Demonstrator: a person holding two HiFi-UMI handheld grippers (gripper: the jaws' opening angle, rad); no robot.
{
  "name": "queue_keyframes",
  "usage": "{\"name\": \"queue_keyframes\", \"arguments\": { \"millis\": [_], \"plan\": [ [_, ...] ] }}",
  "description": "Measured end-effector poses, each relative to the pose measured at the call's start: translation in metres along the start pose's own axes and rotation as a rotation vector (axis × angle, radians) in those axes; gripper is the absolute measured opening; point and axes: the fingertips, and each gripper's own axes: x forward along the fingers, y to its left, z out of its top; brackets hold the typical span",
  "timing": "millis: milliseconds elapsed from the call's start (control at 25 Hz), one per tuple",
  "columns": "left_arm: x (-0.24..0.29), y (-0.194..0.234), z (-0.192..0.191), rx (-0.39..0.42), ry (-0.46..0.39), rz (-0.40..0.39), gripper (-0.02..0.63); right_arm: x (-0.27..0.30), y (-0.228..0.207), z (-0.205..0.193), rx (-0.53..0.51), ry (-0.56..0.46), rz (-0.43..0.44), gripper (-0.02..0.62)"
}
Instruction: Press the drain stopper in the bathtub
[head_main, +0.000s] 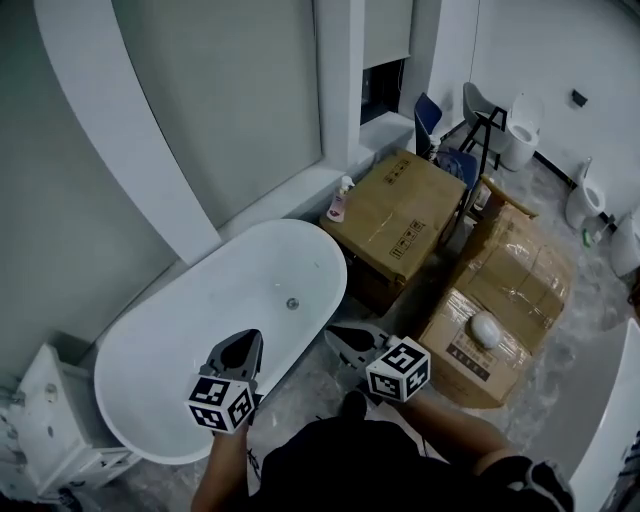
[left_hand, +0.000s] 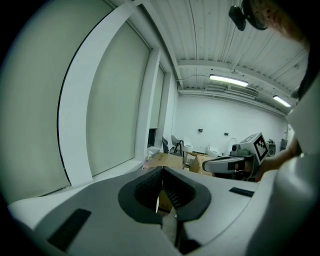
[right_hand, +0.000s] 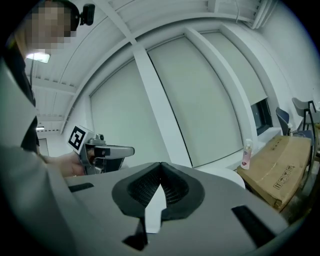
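The press looks not yet started. The drain stopper (head_main: 293, 303) sits on the floor of the white bathtub (head_main: 170, 340) at frame centre. The left hand-held gripper (head_main: 243, 345) hovers over the tub's lower part and the right hand-held gripper (head_main: 338, 338) just outside its rim, both with jaws closed together on nothing. Next, probably, one closed tip must come down over the stopper and push straight down.

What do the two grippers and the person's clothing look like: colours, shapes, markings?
Both the left gripper and the right gripper have grey bodies with dark ribbed pads inside the jaws. Each carries a white cube with black square markers. The person wears a black top.
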Motion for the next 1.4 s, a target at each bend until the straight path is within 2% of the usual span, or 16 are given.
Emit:
{"name": "queue_keyframes", "arguments": {
  "millis": [120,360,600,800,1040,1200,1400],
  "plan": [
    [0.027,-0.001,0.006,-0.015,0.010,0.026,0.018,0.001,-0.027,0.005,0.021,0.009,0.025,0.014],
    [0.058,0.007,0.011,-0.047,0.019,0.068,0.018,0.010,-0.052,-0.001,0.049,0.047,0.070,0.014],
    [0.082,0.035,0.009,-0.070,0.025,0.086,0.018,0.039,-0.079,0.002,0.046,0.076,0.075,0.014],
    [0.111,0.082,0.018,-0.055,0.012,0.104,0.018,0.086,-0.101,0.023,0.007,0.102,0.070,0.014],
    [0.141,0.163,0.045,-0.044,-0.033,0.110,0.018,0.163,-0.120,0.063,-0.071,0.124,0.057,0.014],
    [0.151,0.214,0.047,-0.035,-0.032,0.103,0.018,0.220,-0.128,0.068,-0.090,0.150,0.058,0.014],
    [0.159,0.259,0.031,-0.099,-0.002,0.111,0.018,0.272,-0.136,0.065,-0.088,0.213,0.069,0.014]
  ]
}}
